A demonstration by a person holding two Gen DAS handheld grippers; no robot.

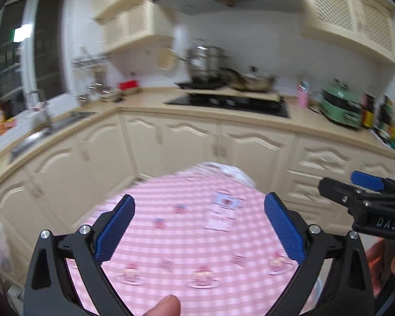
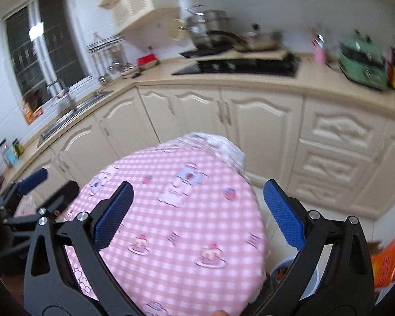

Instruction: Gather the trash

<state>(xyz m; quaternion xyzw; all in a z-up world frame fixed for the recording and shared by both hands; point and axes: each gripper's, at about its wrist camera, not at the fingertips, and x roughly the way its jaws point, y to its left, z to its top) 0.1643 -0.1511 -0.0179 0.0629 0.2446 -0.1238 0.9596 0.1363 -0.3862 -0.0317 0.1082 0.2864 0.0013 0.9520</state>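
Left gripper and right gripper both gape, holding nothing, above the pink checked tablecloth; no trash is surely identifiable, perhaps the orange packet at right, so steady the blurred view, then approach low.

The table stands in front of the cooktop, which sits in the counter behind it. Pots rest on the cooktop. Left of the cooktop, round the counter's corner, lies the sink under the window. Right of the cooktop stands a cooker appliance, with bottles further right. Cabinets run below the cooktop.
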